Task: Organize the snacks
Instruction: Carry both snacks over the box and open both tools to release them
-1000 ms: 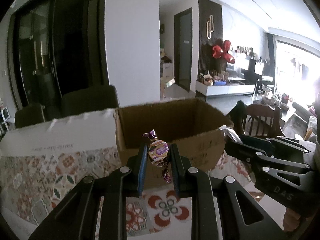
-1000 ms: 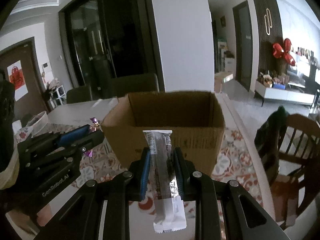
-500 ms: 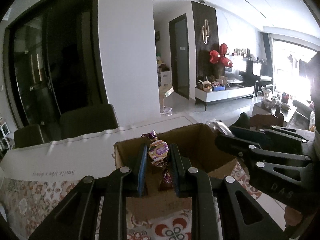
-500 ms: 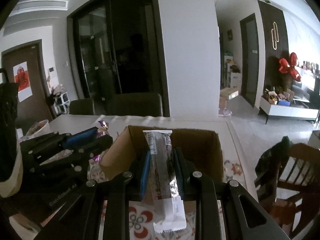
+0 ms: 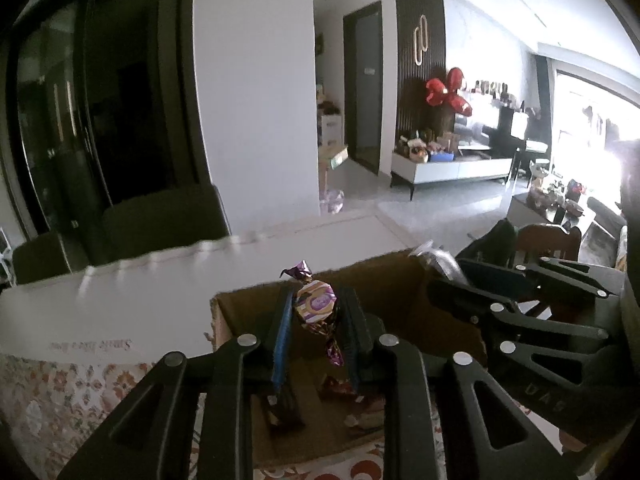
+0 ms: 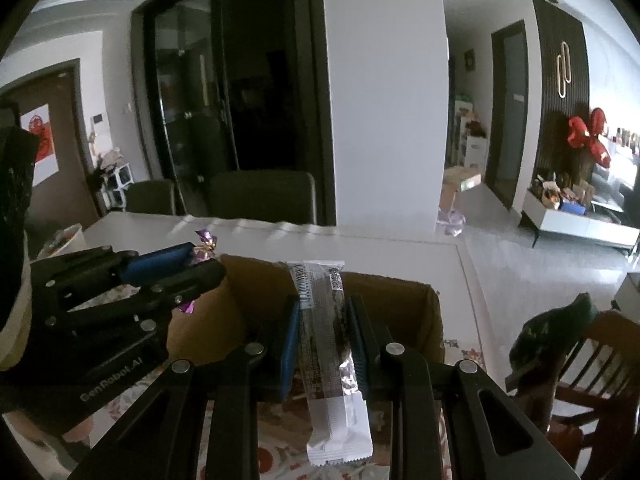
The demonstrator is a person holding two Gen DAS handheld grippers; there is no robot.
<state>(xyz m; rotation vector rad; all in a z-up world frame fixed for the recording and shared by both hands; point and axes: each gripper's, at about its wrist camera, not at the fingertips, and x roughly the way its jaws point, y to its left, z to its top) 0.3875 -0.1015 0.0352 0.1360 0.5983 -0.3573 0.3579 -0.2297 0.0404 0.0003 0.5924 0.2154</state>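
Snacks part-sorted: few already lie in cardboard box point(image 5: 256, 432) below both fingers, while left gripper point(image 5: 316, 312), fingers opening w/ wrapped candy point(image 5: 315, 307) btwn them, and right gripper point(image 6: 324, 332), clamped on snack bar point(image 6: 328, 344), hover above it, drops pending.

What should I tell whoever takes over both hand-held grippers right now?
Left hand-held gripper: jaws opening, purple wrapped candy still between them, above the open cardboard box.
Right hand-held gripper: shut on the long snack bar, also over the box.
Done: some wrapped snacks already lie on the box floor.
Left: let the candy drop in, then release the bar into the box. Other snacks on the table are not visible.
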